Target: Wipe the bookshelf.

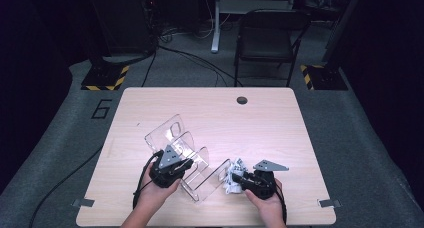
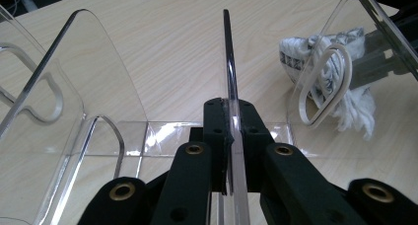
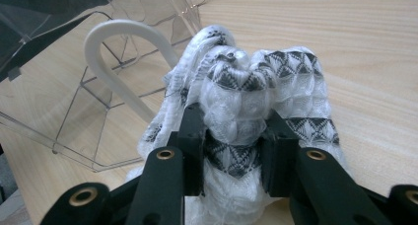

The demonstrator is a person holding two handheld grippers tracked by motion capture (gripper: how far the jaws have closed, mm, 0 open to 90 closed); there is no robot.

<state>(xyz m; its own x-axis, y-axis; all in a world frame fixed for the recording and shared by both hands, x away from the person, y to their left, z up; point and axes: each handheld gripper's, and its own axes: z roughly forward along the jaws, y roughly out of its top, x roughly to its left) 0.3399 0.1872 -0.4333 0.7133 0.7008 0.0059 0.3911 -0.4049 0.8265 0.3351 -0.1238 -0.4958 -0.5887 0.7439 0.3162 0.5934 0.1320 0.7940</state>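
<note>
Left tool [image 2: 231, 136] clamps a clear rack [image 1: 172, 138] divider's edge; right tool [image 3: 236, 156] grips bunched cloth [image 3: 256, 101] beside its end wall

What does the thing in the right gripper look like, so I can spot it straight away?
Start at the wooden table and find the clear acrylic rack near its front edge. Just right of the rack's nearest divider, the right gripper pinches a bunched cloth. It is soft, white and knitted with black triangle bands, unlike the rigid see-through rack.
</note>
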